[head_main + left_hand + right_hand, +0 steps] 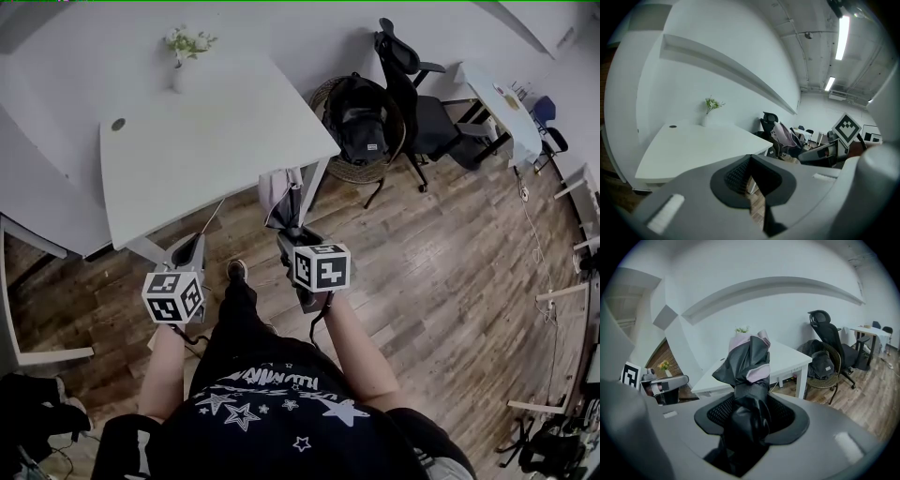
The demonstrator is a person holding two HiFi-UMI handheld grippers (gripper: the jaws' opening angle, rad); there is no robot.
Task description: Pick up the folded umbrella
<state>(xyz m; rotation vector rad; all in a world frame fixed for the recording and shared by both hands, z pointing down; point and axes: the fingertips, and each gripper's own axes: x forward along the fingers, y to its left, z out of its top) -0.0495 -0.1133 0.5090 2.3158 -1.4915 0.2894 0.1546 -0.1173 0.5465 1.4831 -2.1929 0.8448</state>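
Right gripper (pixel 750 416): jaws spread partway and pinching the folded umbrella (pixel 747 366). Its black and pink fabric fills the gap between the pads and bunches out ahead of the fingertips. In the head view the umbrella (pixel 284 202) sticks out forward from the right gripper (pixel 292 230), off the counter (pixel 187 150) and over the wood floor (pixel 441 253), just beside the counter's near corner.

Left gripper (pixel 751 180): jaws pressed together at the tips, nothing between them. It is level with the right gripper and to its left.

The counter lies ahead of both grippers. A vase with a plant (pixel 183 56) stands at the counter's far edge. An office chair (pixel 412 84) is ahead and to the right of the right gripper.
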